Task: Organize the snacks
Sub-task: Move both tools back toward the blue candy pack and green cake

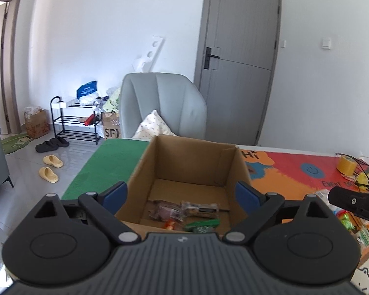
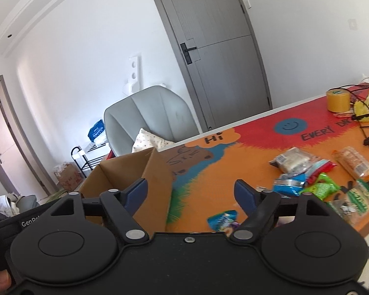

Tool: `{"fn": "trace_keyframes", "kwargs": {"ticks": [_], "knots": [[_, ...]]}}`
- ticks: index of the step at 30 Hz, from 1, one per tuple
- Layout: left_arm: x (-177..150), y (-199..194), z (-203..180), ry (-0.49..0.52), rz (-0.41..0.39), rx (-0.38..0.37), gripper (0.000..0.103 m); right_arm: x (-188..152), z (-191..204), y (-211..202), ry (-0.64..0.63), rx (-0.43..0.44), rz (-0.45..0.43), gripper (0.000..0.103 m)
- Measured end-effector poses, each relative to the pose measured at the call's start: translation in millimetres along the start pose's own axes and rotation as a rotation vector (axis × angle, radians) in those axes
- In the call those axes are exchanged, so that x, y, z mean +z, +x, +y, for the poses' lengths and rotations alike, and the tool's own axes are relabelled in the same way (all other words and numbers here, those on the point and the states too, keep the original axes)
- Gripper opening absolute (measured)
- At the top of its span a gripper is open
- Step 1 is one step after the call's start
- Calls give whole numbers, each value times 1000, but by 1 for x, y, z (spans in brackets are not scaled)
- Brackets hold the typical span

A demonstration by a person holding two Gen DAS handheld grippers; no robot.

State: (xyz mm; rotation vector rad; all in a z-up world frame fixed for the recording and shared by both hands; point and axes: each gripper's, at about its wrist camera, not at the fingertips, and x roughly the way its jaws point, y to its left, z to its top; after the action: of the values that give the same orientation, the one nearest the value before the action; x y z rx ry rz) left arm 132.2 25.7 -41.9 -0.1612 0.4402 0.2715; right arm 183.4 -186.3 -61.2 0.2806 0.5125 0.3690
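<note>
An open cardboard box [image 1: 192, 162] stands on the table, also in the right wrist view [image 2: 135, 172] at the left. Inside it lie several snack packets [image 1: 184, 211], among them a green one [image 1: 204, 224]. My left gripper [image 1: 182, 194] is open and empty, held just above the box's near rim. My right gripper [image 2: 192, 191] is open and empty over the orange mat, to the right of the box. A pile of snack packets [image 2: 315, 179] lies on the mat to its right. A blue packet [image 2: 222, 220] lies just below its fingers.
A colourful mat [image 2: 258, 132] covers the table. A yellow tape roll [image 2: 337, 100] and black cables [image 2: 366, 120] sit at the far right. A grey chair [image 1: 164, 105] with a cushion stands behind the table. A shoe rack [image 1: 73, 120] and slippers are at the left.
</note>
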Motion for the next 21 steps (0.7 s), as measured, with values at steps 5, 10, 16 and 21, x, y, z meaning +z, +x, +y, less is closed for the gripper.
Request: {"fn": "trace_keyframes", "kwargs": {"ticks": [5, 10, 16, 21], "knots": [[-8, -4, -20, 34, 12, -26, 96, 0, -21, -14, 33, -14, 8, 88], [-14, -8, -40, 55, 19, -61, 96, -1, -41, -25, 50, -58, 3, 89], [-19, -13, -59, 74, 19, -93, 96, -4, -61, -39, 60, -95, -6, 92], [-21, -15, -75, 98, 19, -115, 97, -4, -72, -49, 56, -131, -17, 99]]}}
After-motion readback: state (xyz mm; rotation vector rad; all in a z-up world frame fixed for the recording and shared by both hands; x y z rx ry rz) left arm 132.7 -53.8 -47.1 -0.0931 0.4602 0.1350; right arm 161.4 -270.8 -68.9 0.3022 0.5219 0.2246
